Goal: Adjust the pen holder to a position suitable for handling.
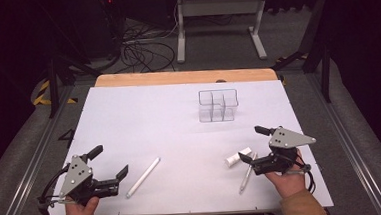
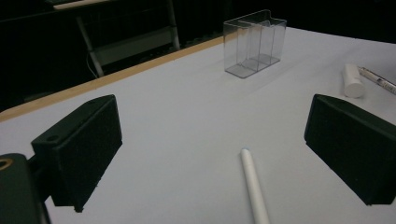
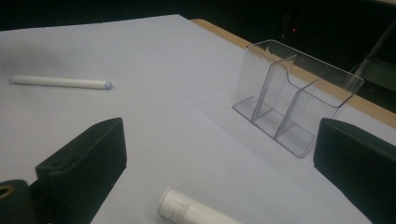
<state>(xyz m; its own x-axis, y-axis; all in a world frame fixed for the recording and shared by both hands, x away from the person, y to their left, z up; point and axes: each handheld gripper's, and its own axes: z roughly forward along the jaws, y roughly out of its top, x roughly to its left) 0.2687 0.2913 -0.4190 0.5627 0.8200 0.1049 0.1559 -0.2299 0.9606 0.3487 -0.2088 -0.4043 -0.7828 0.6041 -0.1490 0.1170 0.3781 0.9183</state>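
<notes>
A long white pen (image 1: 142, 177) (image 2: 254, 189) (image 3: 60, 82) lies on the white table sheet at the front left. My left gripper (image 1: 110, 162) (image 2: 215, 154) hovers just left of it, open, the pen's tip between the wide jaws. A short white tube (image 1: 237, 156) (image 2: 352, 80) (image 3: 191, 211) and a clear-barrelled pen (image 1: 246, 173) (image 2: 379, 82) lie side by side at the front right. My right gripper (image 1: 252, 145) (image 3: 219, 179) is open beside them, with the tube's end low between its jaws. A clear plastic organizer (image 1: 218, 106) (image 2: 254, 42) (image 3: 294, 93) with several compartments stands empty at the back.
The white sheet (image 1: 170, 129) covers a wooden table whose far edge (image 1: 176, 77) shows bare. Beyond it, on the floor, stand a white metal frame (image 1: 218, 15) and loose cables (image 1: 142, 50). Metal rails run along both sides of the table.
</notes>
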